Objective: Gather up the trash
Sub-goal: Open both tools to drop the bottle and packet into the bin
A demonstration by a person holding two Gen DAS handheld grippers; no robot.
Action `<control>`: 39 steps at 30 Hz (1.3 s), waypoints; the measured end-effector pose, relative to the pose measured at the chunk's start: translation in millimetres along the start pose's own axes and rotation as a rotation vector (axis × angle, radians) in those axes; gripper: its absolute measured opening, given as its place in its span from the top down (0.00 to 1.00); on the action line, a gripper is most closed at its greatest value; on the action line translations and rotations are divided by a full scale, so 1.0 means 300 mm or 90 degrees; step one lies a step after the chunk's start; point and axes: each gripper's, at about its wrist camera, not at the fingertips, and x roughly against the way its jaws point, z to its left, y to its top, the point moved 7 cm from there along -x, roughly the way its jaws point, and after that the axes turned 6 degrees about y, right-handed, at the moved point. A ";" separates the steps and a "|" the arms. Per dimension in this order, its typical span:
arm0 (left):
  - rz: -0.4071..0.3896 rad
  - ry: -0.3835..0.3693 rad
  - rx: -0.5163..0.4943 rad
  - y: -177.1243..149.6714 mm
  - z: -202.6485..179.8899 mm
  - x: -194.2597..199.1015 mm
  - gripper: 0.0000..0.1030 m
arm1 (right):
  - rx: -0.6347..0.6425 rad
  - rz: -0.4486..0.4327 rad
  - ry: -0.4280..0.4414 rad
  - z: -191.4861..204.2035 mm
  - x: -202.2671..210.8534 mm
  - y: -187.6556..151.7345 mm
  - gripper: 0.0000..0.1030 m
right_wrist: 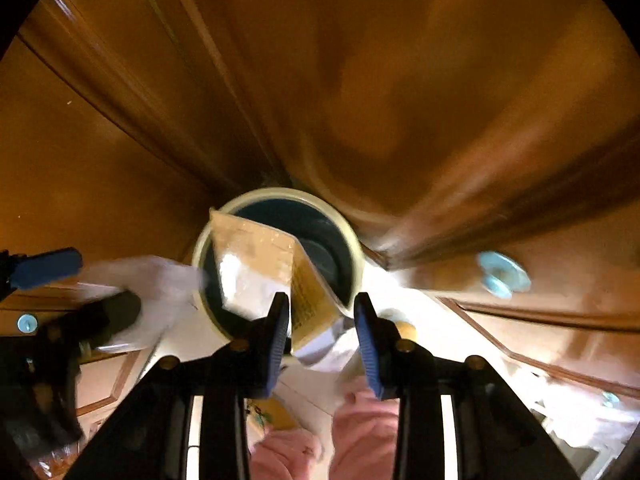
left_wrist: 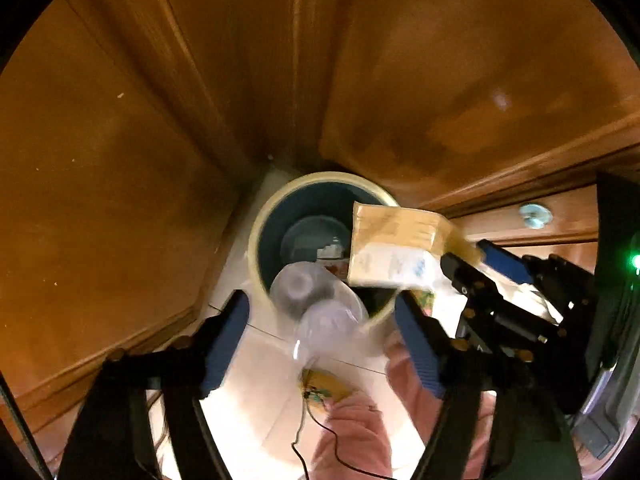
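A round bin (left_wrist: 256,248) with a cream rim and a dark blue inside stands on the floor in a corner of wooden cabinets. My left gripper (left_wrist: 322,344) points down over its near edge with the jaws wide apart. A clear plastic bottle (left_wrist: 316,300) hangs blurred between them, touching neither pad. My right gripper (right_wrist: 322,336) holds a brown and white padded package (right_wrist: 256,256) over the bin (right_wrist: 280,192), a pad against each side of its folded end. In the left wrist view the right gripper (left_wrist: 466,254) and package (left_wrist: 396,240) come in from the right.
Wooden cabinet doors (left_wrist: 120,160) close in on the bin from the left, back and right. Drawer fronts carry pale blue knobs (left_wrist: 536,216) (right_wrist: 502,274). The floor (left_wrist: 256,380) is white tile, with a small yellow item and a cable (left_wrist: 320,390) beside pink fabric (left_wrist: 352,432) near me.
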 end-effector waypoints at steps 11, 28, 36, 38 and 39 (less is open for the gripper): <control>0.014 0.025 0.001 0.006 0.041 -0.071 0.14 | -0.004 0.019 0.011 0.029 -0.077 0.022 0.52; -0.019 0.015 0.005 0.046 0.018 0.008 0.14 | -0.065 0.003 0.022 -0.004 -0.009 0.001 0.52; -0.027 0.002 -0.024 0.042 -0.030 0.101 0.14 | -0.079 -0.010 0.030 0.002 0.085 -0.013 0.52; -0.034 -0.001 -0.031 0.044 -0.044 0.145 0.14 | -0.081 -0.017 0.033 0.007 0.134 -0.013 0.52; -0.039 -0.003 -0.034 0.047 -0.051 0.173 0.14 | -0.083 -0.021 0.035 0.009 0.163 -0.013 0.52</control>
